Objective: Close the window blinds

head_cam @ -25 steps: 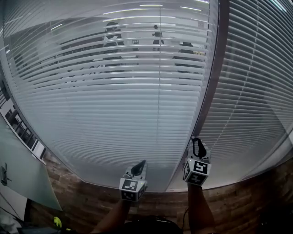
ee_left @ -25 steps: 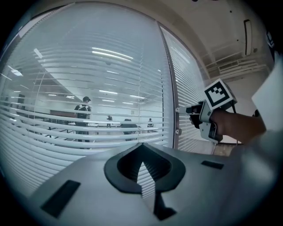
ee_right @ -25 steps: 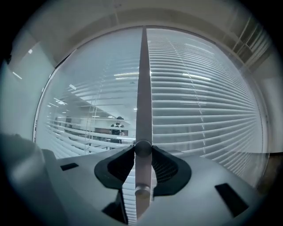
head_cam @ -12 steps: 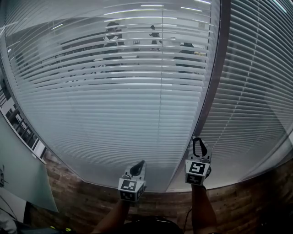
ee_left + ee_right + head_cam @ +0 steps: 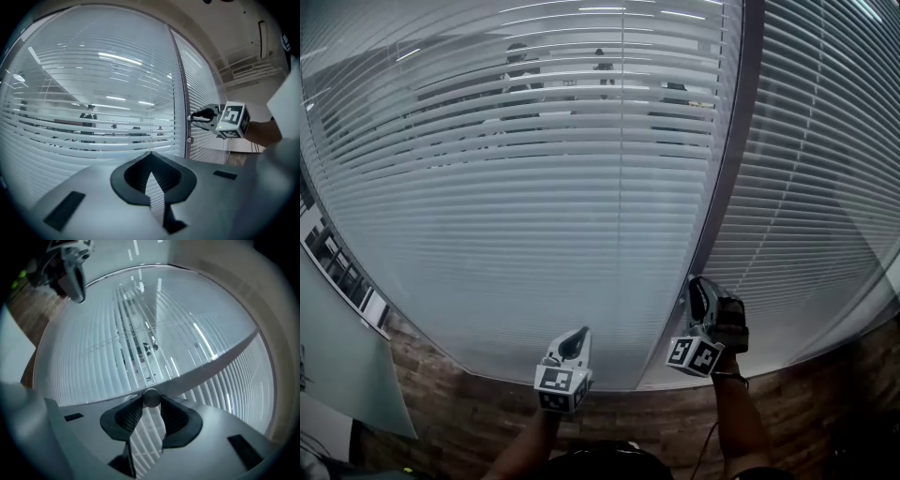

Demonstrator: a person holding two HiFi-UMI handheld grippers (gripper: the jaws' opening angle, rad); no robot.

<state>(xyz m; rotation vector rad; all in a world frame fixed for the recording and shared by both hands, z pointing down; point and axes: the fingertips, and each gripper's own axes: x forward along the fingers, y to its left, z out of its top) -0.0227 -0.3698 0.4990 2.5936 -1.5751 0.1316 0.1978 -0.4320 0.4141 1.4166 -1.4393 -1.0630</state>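
Grey slatted blinds (image 5: 534, 206) cover the wide pane; a second set (image 5: 825, 187) hangs right of the dark mullion (image 5: 727, 187). The upper slats stand apart, so the room behind shows through. My right gripper (image 5: 694, 286) points at the mullion's foot, rolled onto its side. In the right gripper view its tips (image 5: 151, 399) pinch a small round grey knob (image 5: 151, 398); the jaws have just closed a little on it. My left gripper (image 5: 579, 334) hovers in front of the lower slats with its tips (image 5: 150, 154) together and nothing held. From there the right gripper (image 5: 193, 117) shows against the mullion.
Below the window runs a brown wood-look strip (image 5: 487, 412). A frosted glass panel (image 5: 337, 375) stands at the lower left. Dim figures of people (image 5: 517, 66) show through the upper slats. An air-conditioning unit (image 5: 262, 37) sits on the ceiling to the right.
My right gripper has rolled about its own axis, so its marker cube now sits tilted to the left. The left gripper has stayed where it was.
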